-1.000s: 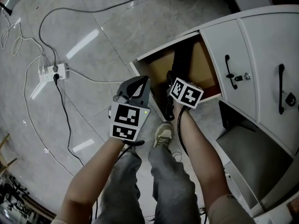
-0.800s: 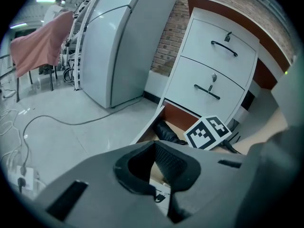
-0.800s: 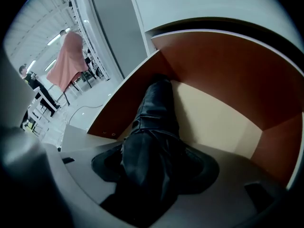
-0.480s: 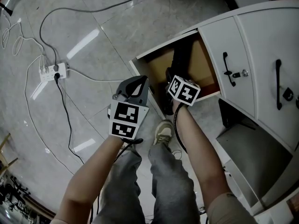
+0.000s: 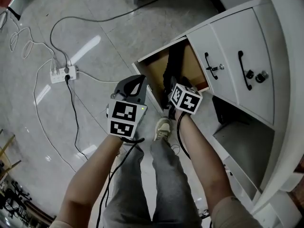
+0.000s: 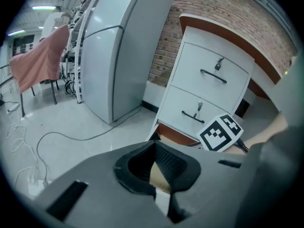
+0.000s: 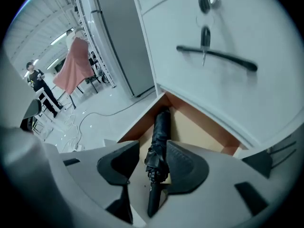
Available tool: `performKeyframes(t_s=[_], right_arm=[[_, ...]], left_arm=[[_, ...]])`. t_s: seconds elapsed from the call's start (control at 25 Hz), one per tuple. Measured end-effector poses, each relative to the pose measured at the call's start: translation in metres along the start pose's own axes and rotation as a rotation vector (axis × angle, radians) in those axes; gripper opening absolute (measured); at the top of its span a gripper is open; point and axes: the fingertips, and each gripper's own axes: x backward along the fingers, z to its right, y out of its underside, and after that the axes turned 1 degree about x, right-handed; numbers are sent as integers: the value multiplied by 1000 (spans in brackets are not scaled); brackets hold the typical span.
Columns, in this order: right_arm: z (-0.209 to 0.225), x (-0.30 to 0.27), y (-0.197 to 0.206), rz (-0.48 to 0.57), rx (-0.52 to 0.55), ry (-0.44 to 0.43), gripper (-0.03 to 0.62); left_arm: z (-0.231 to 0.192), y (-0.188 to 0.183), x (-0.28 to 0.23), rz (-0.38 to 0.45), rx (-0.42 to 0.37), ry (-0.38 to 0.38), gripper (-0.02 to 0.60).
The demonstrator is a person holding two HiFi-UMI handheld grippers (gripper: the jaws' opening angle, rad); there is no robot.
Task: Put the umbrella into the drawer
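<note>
The black folded umbrella (image 5: 172,72) lies lengthwise in the open bottom drawer (image 5: 157,70) of the white cabinet. In the right gripper view the umbrella (image 7: 159,141) shows well below, framed by the two pads without touching them. My right gripper (image 5: 173,91) hangs above the drawer's front end, its jaws closing with nothing pressed between them (image 7: 153,167). My left gripper (image 5: 137,80) is beside it, over the floor left of the drawer. Its jaws (image 6: 154,167) are drawn together and hold nothing.
Two upper cabinet drawers with black handles (image 5: 246,70) are closed. An open compartment (image 5: 240,139) gapes to the right. A power strip (image 5: 61,74) and cables lie on the tiled floor. The person's shoe (image 5: 163,127) stands by the drawer front. A grey refrigerator (image 6: 118,56) stands beyond.
Both grippers have risen away from the drawer. The umbrella stays lying in the drawer. The head view has shifted, so the cabinet now sits more to the right.
</note>
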Motion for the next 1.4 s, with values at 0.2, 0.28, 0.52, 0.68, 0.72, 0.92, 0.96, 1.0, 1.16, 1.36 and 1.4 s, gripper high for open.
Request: performKeyframes(t_s=[0.2, 0.28, 0.52, 0.68, 0.72, 0.92, 0.96, 1.0, 1.16, 1.36, 1.4], right_arm=[[-13, 75, -50, 81, 46, 6, 97], [-23, 108, -68, 106, 59, -9, 53], [-56, 203, -124, 210, 127, -55, 27], [-81, 268, -159, 288, 155, -94, 18], [-89, 285, -168, 309, 164, -105, 17], [-126, 374, -214, 413, 209, -169, 12], [-133, 394, -224, 436, 221, -179, 11], [-140, 414, -234, 462, 234, -189, 9], [-167, 495, -274, 569, 267, -229, 8], [-200, 596, -326, 726, 338, -269, 8], [-207, 615, -335, 760, 352, -275, 8]], left_arm=[[12, -60, 47, 41, -27, -8, 8], [18, -85, 68, 61, -38, -10, 8], [32, -149, 134, 124, -43, -26, 8], [44, -195, 186, 185, -57, -35, 8], [47, -206, 199, 198, -79, -41, 8], [69, -258, 259, 256, -179, -61, 8], [74, -270, 272, 271, -187, -61, 8], [79, -281, 286, 286, -195, -64, 8], [96, -328, 341, 344, -197, -76, 8], [117, -387, 406, 440, -216, -74, 8], [118, -397, 420, 459, -218, -80, 8]])
